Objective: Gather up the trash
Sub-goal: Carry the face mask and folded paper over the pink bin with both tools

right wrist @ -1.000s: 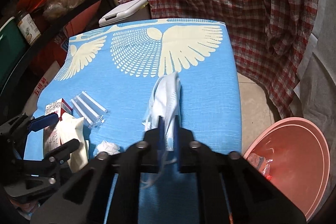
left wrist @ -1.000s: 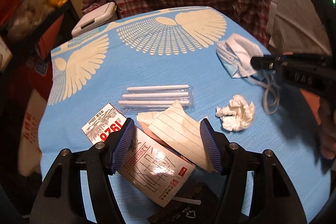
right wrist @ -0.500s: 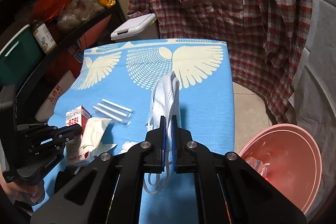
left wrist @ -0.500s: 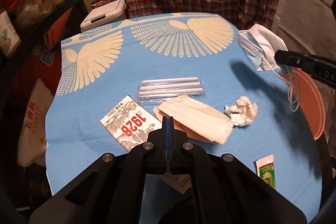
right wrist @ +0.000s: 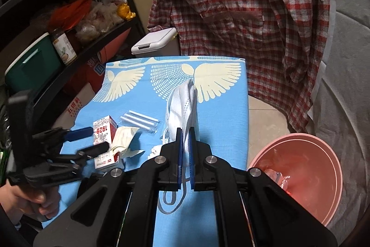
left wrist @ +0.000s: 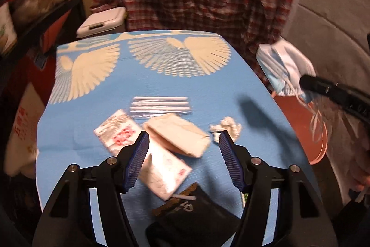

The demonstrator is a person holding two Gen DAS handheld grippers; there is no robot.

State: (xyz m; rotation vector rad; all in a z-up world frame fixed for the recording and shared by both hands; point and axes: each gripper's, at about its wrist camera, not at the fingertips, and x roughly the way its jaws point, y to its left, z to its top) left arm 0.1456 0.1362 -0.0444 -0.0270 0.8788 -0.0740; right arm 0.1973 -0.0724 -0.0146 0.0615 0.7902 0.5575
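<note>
The right gripper [right wrist: 185, 147] pinches a face mask [right wrist: 182, 101] above the table [right wrist: 222, 112], while the left gripper [left wrist: 181, 152], jaws opening, holds nothing.

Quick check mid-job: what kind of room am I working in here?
Probably a lived-in home storage or utility corner: a plaid shirt hangs behind the cloth-covered table, a dark shelf rack holds bags and jars, and a pink basin sits on the floor.

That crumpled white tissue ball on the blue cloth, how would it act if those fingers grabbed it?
The crumpled tissue looks light, so it would probably lift easily. Its loose folds suggest it would squash rather than resist. Being wadded, not round, it seems unlikely to roll on the blue cloth.
</note>
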